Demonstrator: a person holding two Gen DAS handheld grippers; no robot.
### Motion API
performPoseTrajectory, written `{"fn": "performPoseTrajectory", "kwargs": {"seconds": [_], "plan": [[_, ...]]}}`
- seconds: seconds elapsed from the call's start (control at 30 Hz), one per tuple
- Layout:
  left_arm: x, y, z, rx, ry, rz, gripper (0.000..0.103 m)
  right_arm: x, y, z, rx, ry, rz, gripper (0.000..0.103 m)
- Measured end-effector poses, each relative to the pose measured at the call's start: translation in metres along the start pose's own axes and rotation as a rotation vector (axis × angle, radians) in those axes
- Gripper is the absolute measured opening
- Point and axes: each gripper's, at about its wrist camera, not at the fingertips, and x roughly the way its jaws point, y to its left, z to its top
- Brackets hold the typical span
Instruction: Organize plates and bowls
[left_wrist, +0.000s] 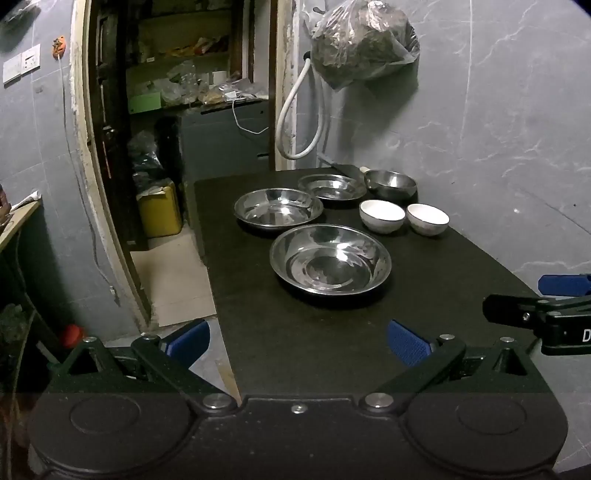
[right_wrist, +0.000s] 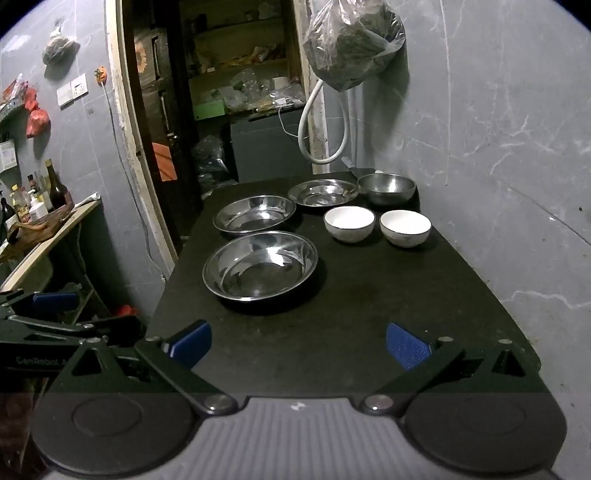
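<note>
Seemingly empty steel plates (three), two white bowls.

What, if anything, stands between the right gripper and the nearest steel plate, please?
Nothing visible does: only bare black tabletop lies between the open right gripper and the nearest steel plate. The two white bowls sit farther back, to the right.

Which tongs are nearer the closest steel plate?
Left, marginally. The nearest round steel plate lies straight ahead of the open left tongs; from the open right tongs it sits ahead-left.
</note>
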Motion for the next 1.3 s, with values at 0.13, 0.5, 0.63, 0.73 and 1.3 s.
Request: {"fn": "performPoseTrajectory", "kwargs": {"seconds": [0.13,0.5,0.63,0.73,1.3], "plan": [[0.0,0.001,0.0,-0.001,0.0,-0.001,0.102,-0.001,0.001,0.001,-0.001,0.001,0.0,0.103],[0.0,0.0,0.001,-0.003,0.0,-0.004,0.102,0.001,0.001,-0.001,0.001,0.001,-0.004,0.103],[-0.004,-0.005,0.001,-0.001,0.0,-0.005,0.102,0.003,-0.001,0.0,0.001,0.001,-0.006,0.103],[-0.004,-0.006,0.0,-0.001,0.001,-0.005,0.102,0.0,0.002,0.0,0.003,0.003,-0.012,0.103],[0.004,0.004,0.0,0.0,0.018,-0.021,0.102,0.001,0.005,0.004,-0.002,0.012,-0.012,0.103]]}}
